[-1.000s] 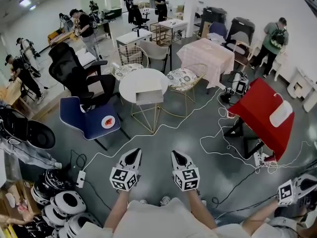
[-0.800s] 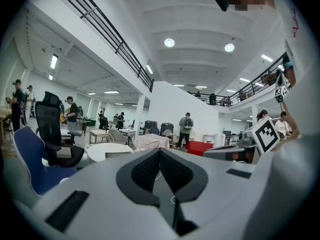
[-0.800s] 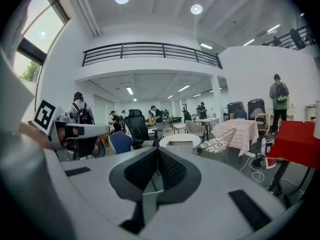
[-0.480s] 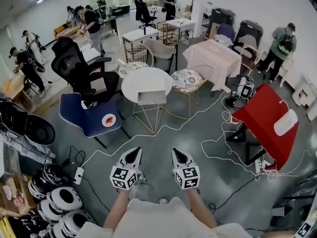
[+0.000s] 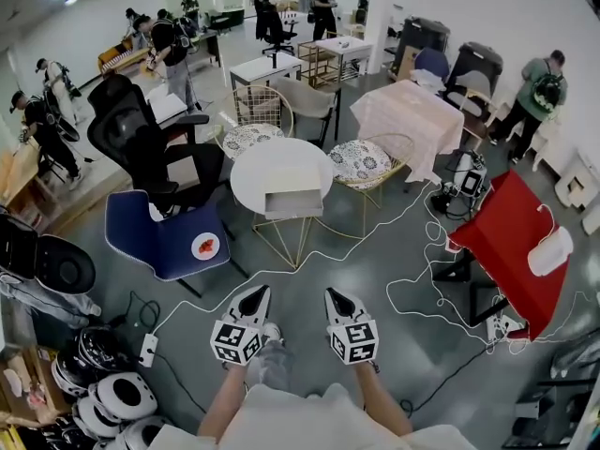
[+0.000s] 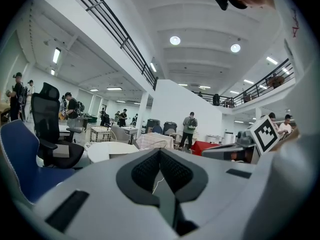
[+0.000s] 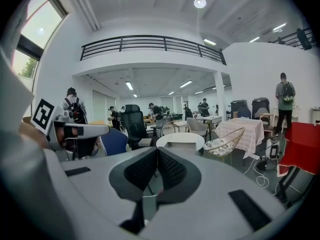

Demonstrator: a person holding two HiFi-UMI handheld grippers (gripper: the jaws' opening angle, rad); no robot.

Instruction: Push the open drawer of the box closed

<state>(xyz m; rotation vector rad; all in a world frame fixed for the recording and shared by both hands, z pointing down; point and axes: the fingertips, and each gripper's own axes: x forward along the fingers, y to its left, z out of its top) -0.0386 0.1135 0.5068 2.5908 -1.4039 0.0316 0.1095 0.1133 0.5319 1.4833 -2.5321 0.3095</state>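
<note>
With the left tool (image 5: 252,295) and right tool (image 5: 335,296) both pressed together and empty, the box (image 5: 293,177) on the round white table (image 5: 251,162), well ahead at twelve o'clock, should be approached squarely so that its open drawer (image 5: 293,204) is pushed straight in.

The box (image 5: 293,202) is being borne at the near edge of the round table (image 5: 267,162). That table is being flanked by a padded chair (image 5: 155,237), left, and a wire chair (image 5: 361,162), right.
</note>
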